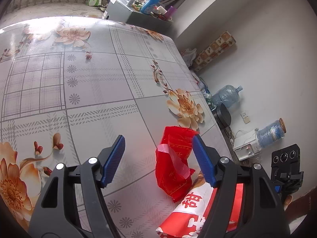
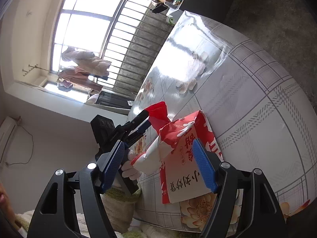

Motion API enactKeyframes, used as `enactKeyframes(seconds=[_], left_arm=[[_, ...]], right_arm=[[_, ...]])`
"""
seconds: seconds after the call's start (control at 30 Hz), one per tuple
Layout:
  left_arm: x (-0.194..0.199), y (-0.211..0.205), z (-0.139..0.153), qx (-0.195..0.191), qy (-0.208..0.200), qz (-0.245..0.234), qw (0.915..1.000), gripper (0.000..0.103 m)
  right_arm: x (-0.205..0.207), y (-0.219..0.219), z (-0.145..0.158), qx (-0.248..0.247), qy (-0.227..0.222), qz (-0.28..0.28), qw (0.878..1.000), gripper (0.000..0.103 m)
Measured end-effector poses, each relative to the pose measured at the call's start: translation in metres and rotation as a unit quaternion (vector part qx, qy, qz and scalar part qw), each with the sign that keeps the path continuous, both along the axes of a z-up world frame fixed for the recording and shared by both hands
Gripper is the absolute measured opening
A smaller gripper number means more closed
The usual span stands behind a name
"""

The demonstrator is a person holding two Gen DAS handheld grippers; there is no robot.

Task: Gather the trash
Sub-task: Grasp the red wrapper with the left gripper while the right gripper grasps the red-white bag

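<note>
A crumpled red wrapper [image 1: 174,164] lies on the floral tablecloth [image 1: 89,99] between the fingers of my left gripper [image 1: 158,138]. It rests against the right finger, well clear of the left one, and the gripper is open. Just beneath the wrapper lies a red-and-white snack bag [image 1: 190,208]. In the right wrist view this bag [image 2: 184,158] sits between the fingers of my right gripper [image 2: 158,142]. It touches the right finger, and a gap shows at the left pad. The left gripper [image 2: 146,117] there points at the wrapper [image 2: 158,115].
Small white scraps [image 2: 188,85] lie farther along the table. The table's edge [image 1: 208,103] runs close to a wall, with water jugs [image 1: 227,97] and a white appliance [image 1: 245,146] on the floor. A grey box [image 1: 126,11] holds clutter. A gloved hand [image 2: 128,170] holds the left gripper.
</note>
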State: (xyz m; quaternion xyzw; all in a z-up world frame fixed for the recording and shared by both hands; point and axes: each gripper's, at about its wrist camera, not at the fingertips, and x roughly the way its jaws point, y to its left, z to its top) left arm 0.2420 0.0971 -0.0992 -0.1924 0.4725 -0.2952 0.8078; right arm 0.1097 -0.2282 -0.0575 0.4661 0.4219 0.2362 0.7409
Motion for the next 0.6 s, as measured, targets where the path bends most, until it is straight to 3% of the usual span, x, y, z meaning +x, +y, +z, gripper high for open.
enactKeyframes(seconds=[0.27,0.53,0.6], left_arm=[[0.012,-0.015,-0.009,-0.029,-0.01,-0.057,0.9979,0.064],[0.007,-0.02,-0.009,-0.014,-0.024,-0.076,0.9967,0.039],[0.003,-0.022,-0.007,-0.005,-0.035,-0.08,0.9962,0.034]], right_arm=[[0.012,0.022,-0.019,0.034,0.049,0.005,0.998,0.07],[0.015,0.028,-0.023,0.05,0.071,0.005,0.996,0.07],[0.017,0.032,-0.024,0.051,0.077,0.005,0.996,0.066]])
